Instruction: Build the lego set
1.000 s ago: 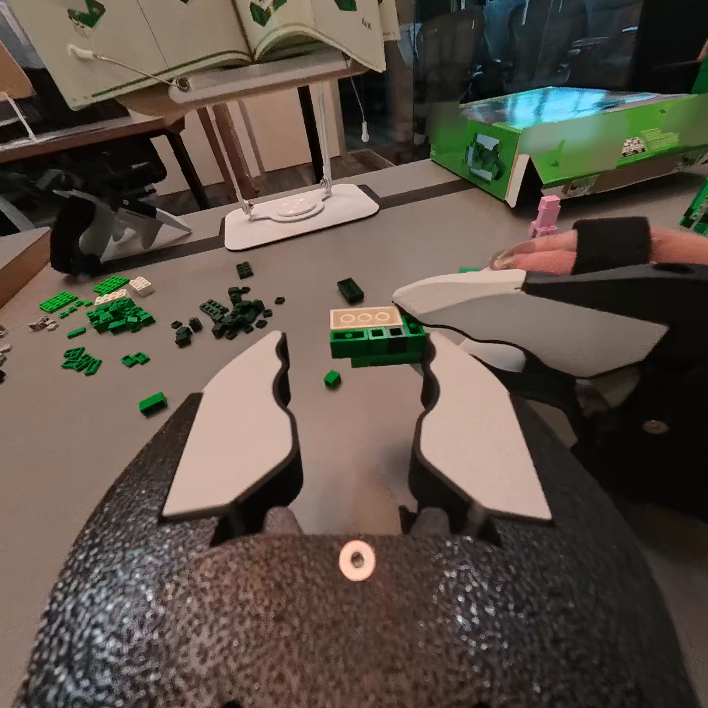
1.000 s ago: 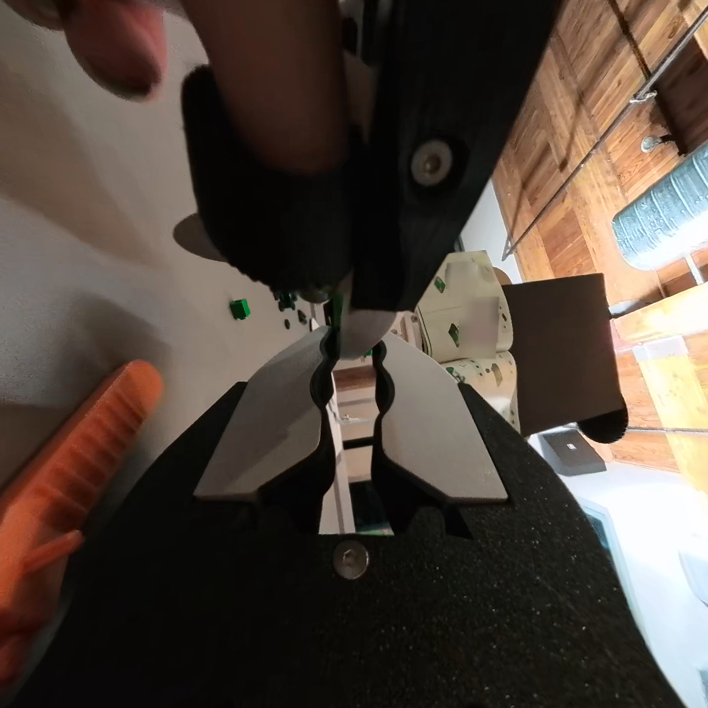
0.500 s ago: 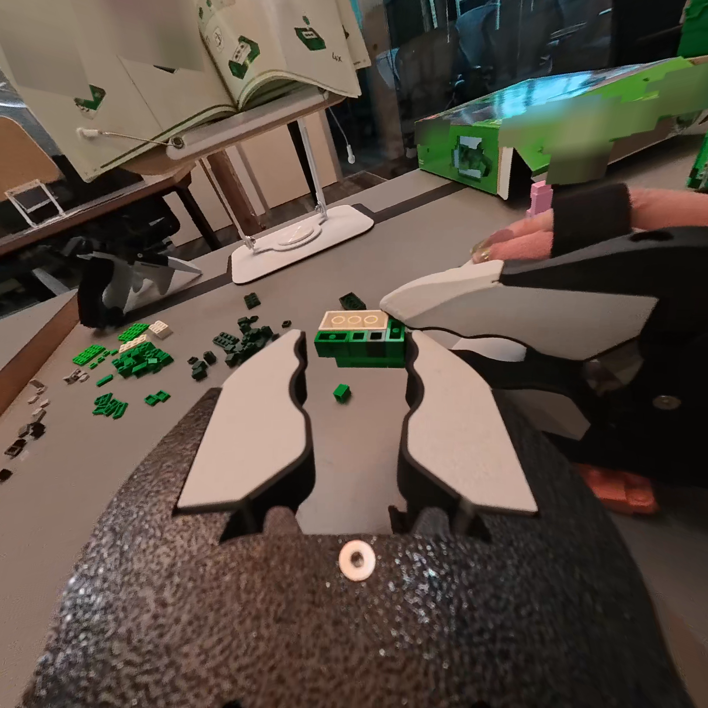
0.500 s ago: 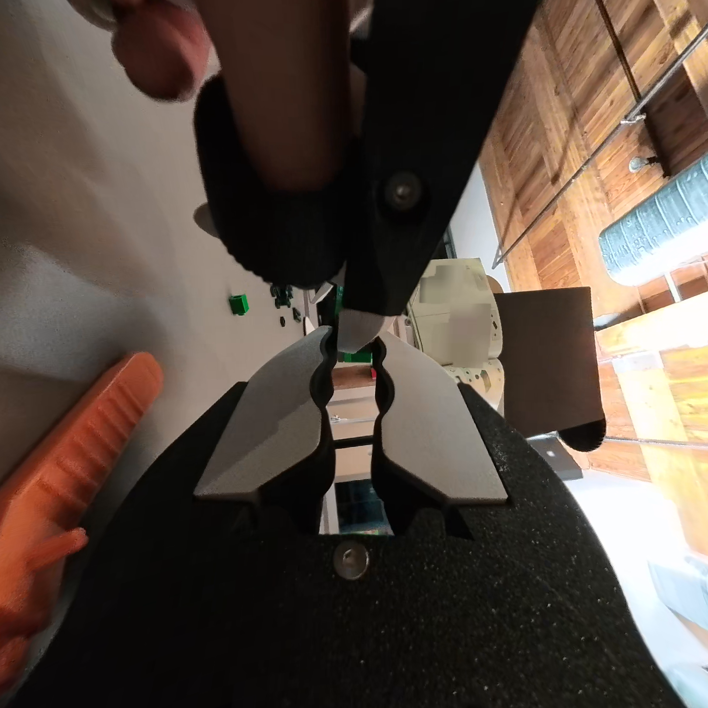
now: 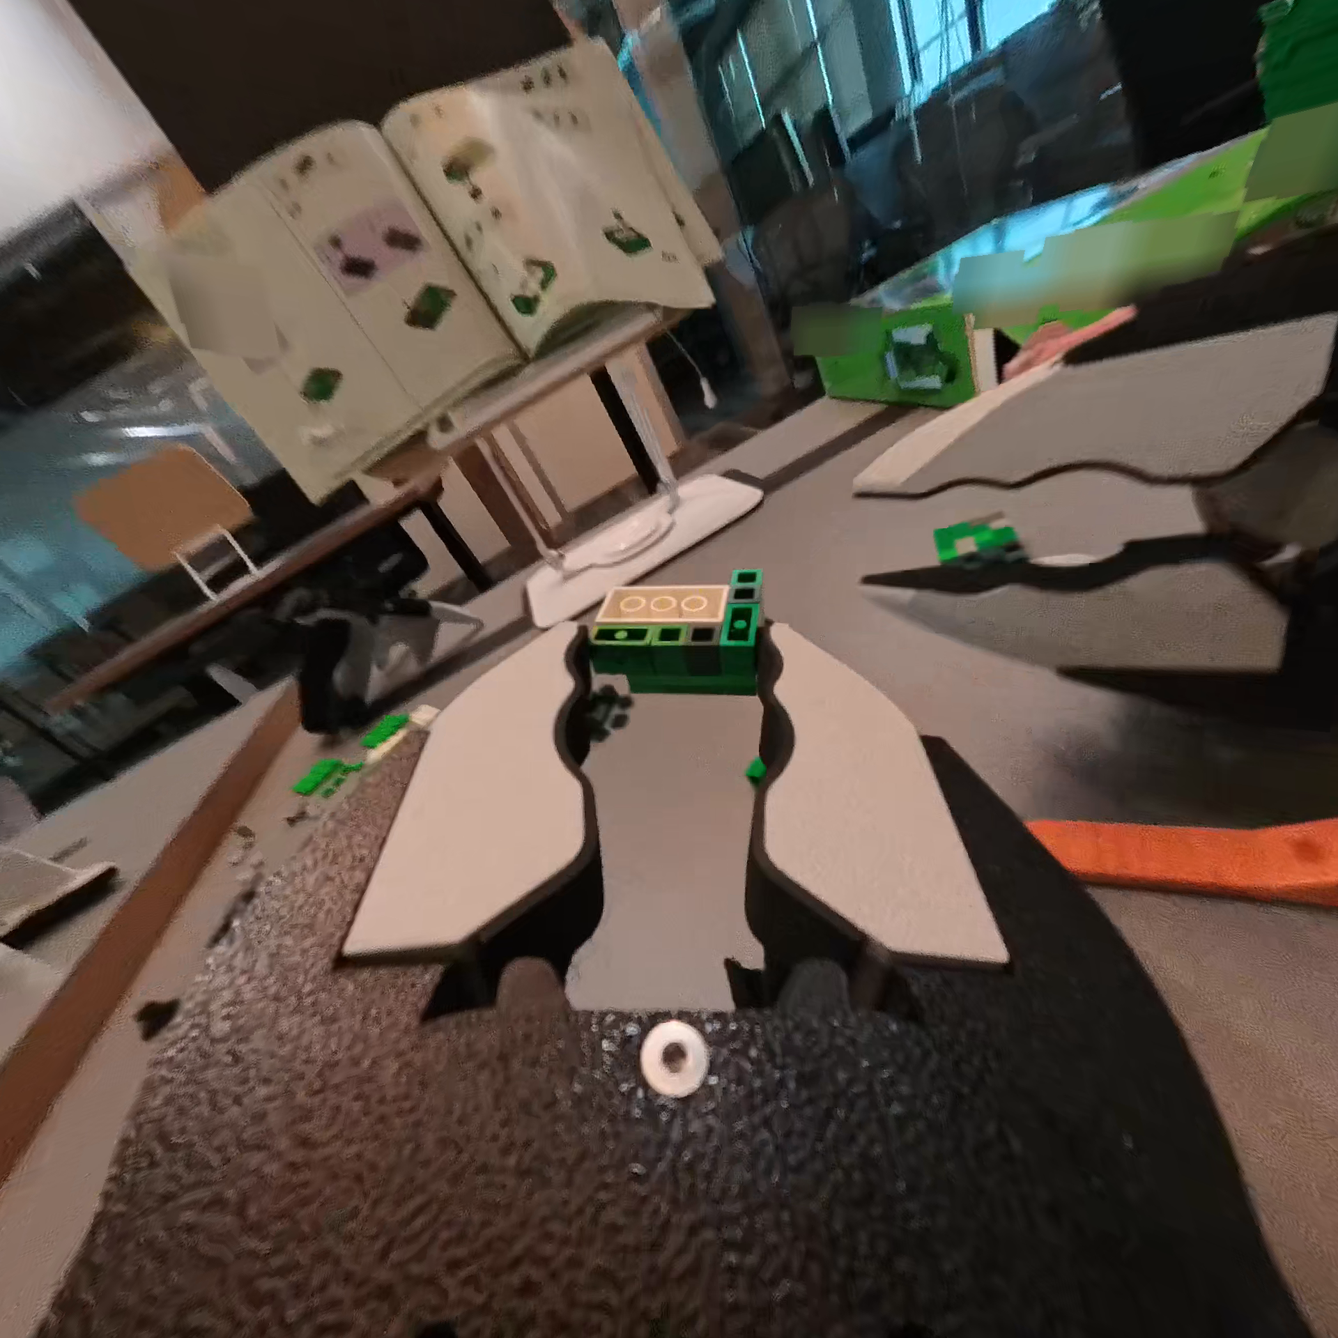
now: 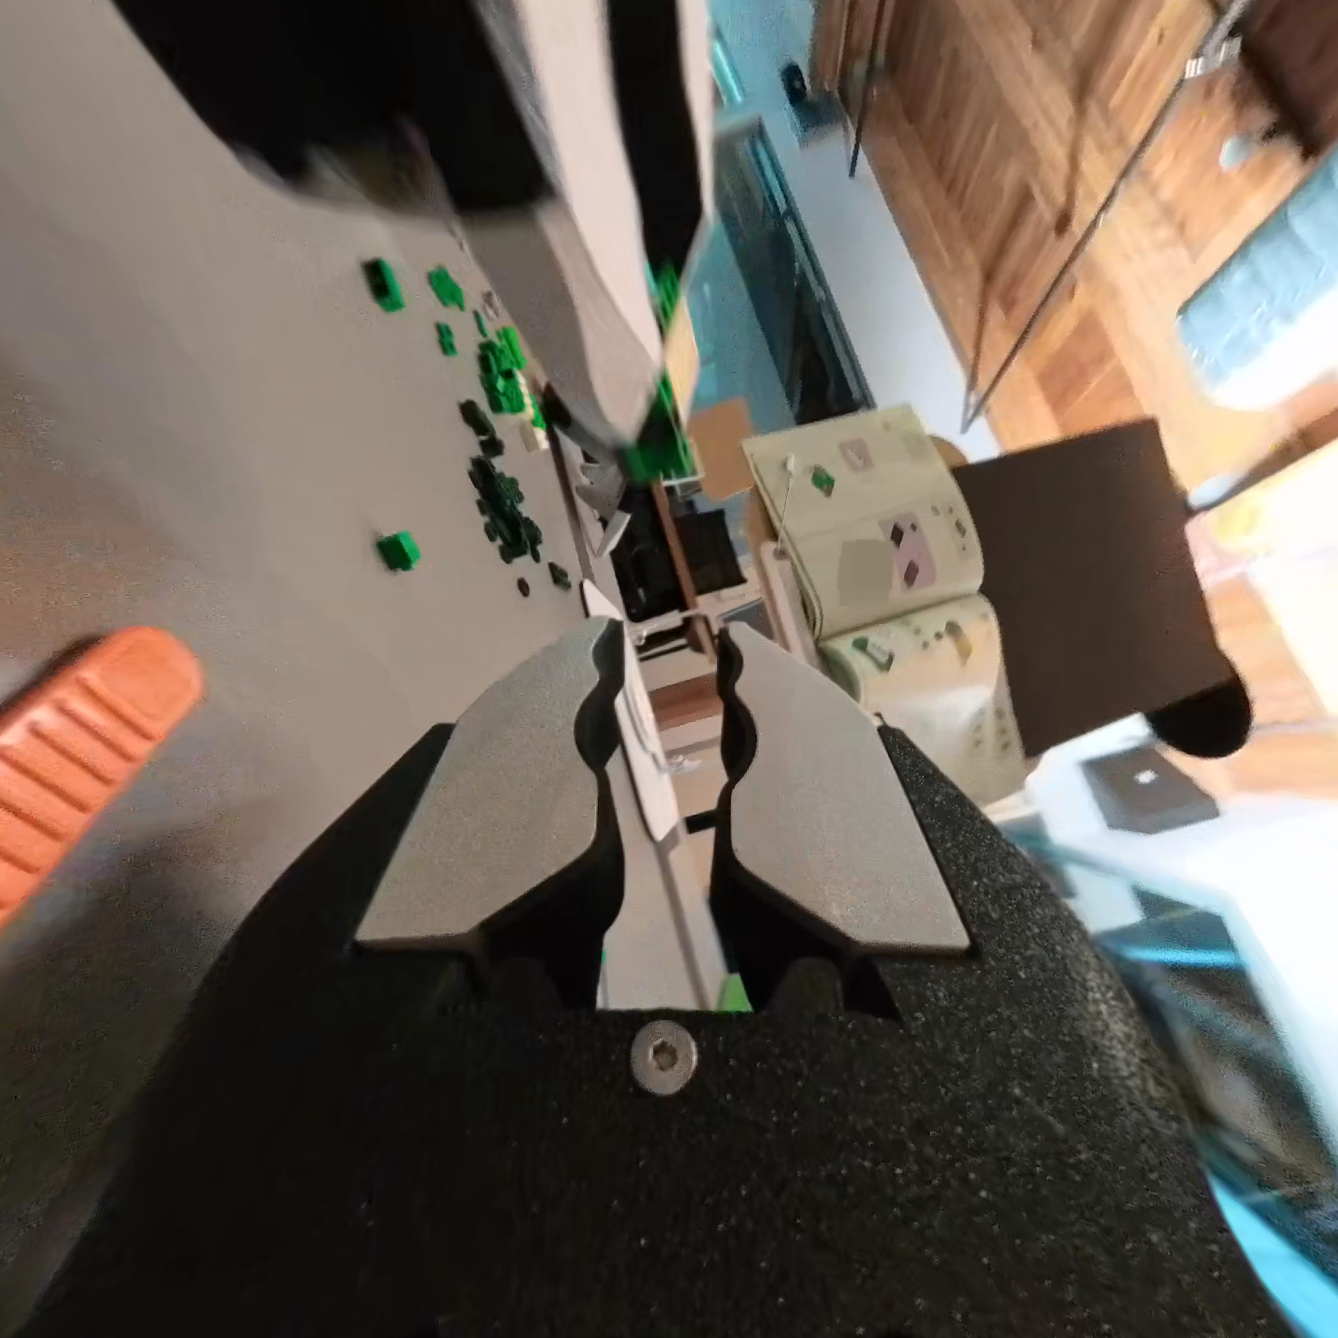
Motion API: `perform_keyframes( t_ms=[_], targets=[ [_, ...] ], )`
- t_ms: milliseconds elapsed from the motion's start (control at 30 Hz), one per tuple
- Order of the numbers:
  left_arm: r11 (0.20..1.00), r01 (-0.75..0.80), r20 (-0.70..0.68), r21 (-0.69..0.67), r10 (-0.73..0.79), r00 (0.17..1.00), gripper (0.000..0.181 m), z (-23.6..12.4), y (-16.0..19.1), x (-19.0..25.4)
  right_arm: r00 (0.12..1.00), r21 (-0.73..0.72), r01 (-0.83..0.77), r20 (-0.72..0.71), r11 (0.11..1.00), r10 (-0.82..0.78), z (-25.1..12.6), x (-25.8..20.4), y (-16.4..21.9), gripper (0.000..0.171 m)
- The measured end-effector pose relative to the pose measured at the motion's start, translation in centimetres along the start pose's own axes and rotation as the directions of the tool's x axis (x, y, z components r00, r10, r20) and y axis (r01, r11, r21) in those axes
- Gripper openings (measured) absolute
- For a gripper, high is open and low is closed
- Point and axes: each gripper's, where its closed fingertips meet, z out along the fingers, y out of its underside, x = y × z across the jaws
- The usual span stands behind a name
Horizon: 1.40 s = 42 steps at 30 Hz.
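Left wrist view shows the left gripper [image 5: 673, 655] clamped on a small green lego build [image 5: 675, 641], its two fingertips pressing the block's sides; the build carries a pale tan tile on top and is held up off the grey table [image 5: 905, 695]. Just right of the build, the right gripper [image 5: 861, 532] hangs apart from it with its fingers spread wide and nothing between them. Behind the build, an open instruction booklet [image 5: 442, 232] sits on a white stand [image 5: 651, 536]. Left of the build, loose green bricks [image 5: 329, 771] lie scattered on the table. Right of the build and nearer the camera lies an orange brick separator [image 5: 1187, 858]. Beyond the right gripper, a green set box [image 5: 919, 362] rests on the table. Right wrist view is tilted and blurred, yet its own fingers plainly stand apart, empty
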Motion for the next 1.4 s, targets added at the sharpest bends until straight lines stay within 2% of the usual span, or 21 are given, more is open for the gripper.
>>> perform_keyframes(
  t_ms=[167,300,367,433,567,667,767,1067,1400],
  targets=[
    [0.989,-0.093,-0.041,0.118,0.098,0.994,0.045,-0.7,-0.1,-2.1,0.949,-0.010,-0.311,0.057,0.950,0.311,0.0,0.8,1.6,0.024],
    [0.987,-0.133,-0.190,0.085,0.147,0.971,0.045,0.2,1.8,-2.1,0.870,-0.023,-0.478,0.127,0.878,0.477,0.3,0.3,1.8,0.028],
    [0.990,-0.114,-0.235,0.078,0.129,0.964,0.045,0.8,2.6,-2.5,0.812,-0.016,-0.564,0.168,0.825,0.558,0.2,0.3,1.4,0.032],
    [0.994,-0.008,-0.290,0.109,0.039,0.956,0.045,0.8,2.7,-2.8,0.778,-0.013,-0.610,0.177,0.792,0.603,0.2,0.5,1.4,0.033],
    [0.966,0.193,-0.300,0.174,-0.135,0.945,0.045,0.1,1.7,-4.6,0.747,-0.035,-0.646,0.175,0.762,0.641,0.5,0.4,1.9,0.033],
    [0.959,0.223,-0.297,0.175,-0.164,0.941,0.045,-0.2,1.7,-5.1,0.718,-0.017,-0.678,0.203,0.735,0.666,0.5,0.4,1.3,0.033],
    [0.973,0.185,-0.311,0.140,-0.135,0.941,0.045,0.0,2.1,-4.4,0.704,-0.029,-0.688,0.213,0.725,0.677,0.6,0.2,1.1,0.033],
    [0.988,-0.090,-0.304,0.128,0.126,0.944,0.045,0.1,3.3,-1.9,0.724,-0.059,-0.657,0.229,0.751,0.651,0.7,-0.7,0.5,0.025],
    [0.990,-0.036,-0.284,0.135,0.073,0.956,0.045,0.2,3.1,-2.8,0.742,-0.070,-0.625,0.254,0.777,0.620,0.8,-1.3,0.3,0.024]
  ],
)
